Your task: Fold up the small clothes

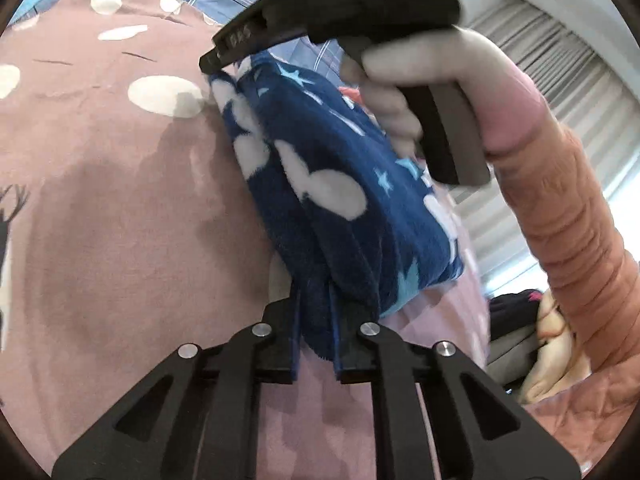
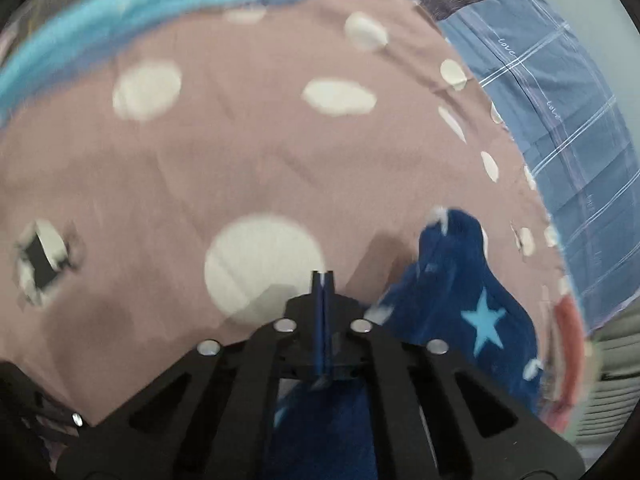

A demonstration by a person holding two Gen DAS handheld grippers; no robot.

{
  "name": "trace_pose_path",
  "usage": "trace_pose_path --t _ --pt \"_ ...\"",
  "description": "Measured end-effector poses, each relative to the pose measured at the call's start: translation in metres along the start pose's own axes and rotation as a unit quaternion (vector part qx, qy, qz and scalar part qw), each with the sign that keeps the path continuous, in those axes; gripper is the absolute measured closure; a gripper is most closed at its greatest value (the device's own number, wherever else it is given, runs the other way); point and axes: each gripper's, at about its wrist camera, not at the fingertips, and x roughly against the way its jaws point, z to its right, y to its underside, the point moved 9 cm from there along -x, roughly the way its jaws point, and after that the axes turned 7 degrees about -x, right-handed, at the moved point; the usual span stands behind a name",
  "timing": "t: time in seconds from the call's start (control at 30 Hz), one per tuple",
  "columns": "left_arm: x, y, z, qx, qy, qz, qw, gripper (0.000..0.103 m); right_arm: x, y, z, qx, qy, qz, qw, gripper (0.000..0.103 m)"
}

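Mid-fold: left gripper (image 1: 316, 312) was clamped on the blue star fleece garment (image 1: 332, 184) above the pink bedsheet (image 1: 112, 208), right gripper (image 2: 323, 280) pinched shut at its far end (w/ only a thin edge), so next prob. called for laying it flat.

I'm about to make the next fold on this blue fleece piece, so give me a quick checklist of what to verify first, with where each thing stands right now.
1. Left gripper clamped on the blue fleece garment: ok, the cloth is pinched between its fingers.
2. Right gripper shut: ok, the jaws are together.
3. Right gripper actually holding fleece: cannot tell; in the left wrist view its tip sits at the garment's far edge.
4. Garment lifted off the pink spotted sheet: ok on the near end.
5. Layers lined up: cannot tell, the folds are bunched.
6. Bare sheet ahead for laying it down: ok.
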Motion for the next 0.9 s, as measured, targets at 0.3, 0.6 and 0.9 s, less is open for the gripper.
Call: trace_pose_path --t 0.3,0.6,0.9 --pt "0.022 -0.007 0.008 -0.006 -0.012 0.054 0.9985 0.091 0.049 -0.018 0.05 -0.077 -0.014 0.082 0.994 0.063" --pt "-0.002 -0.015 0.013 -0.026 -0.023 0.043 0.9985 0.082 -0.02 -0.008 0.055 -0.097 0.036 -0.031 0.994 0.089" --pt "0.007 0.005 0.008 -0.016 -0.027 0.033 0.999 0.096 -0.029 -0.012 0.04 -0.134 -0.051 -0.011 0.99 0.086"
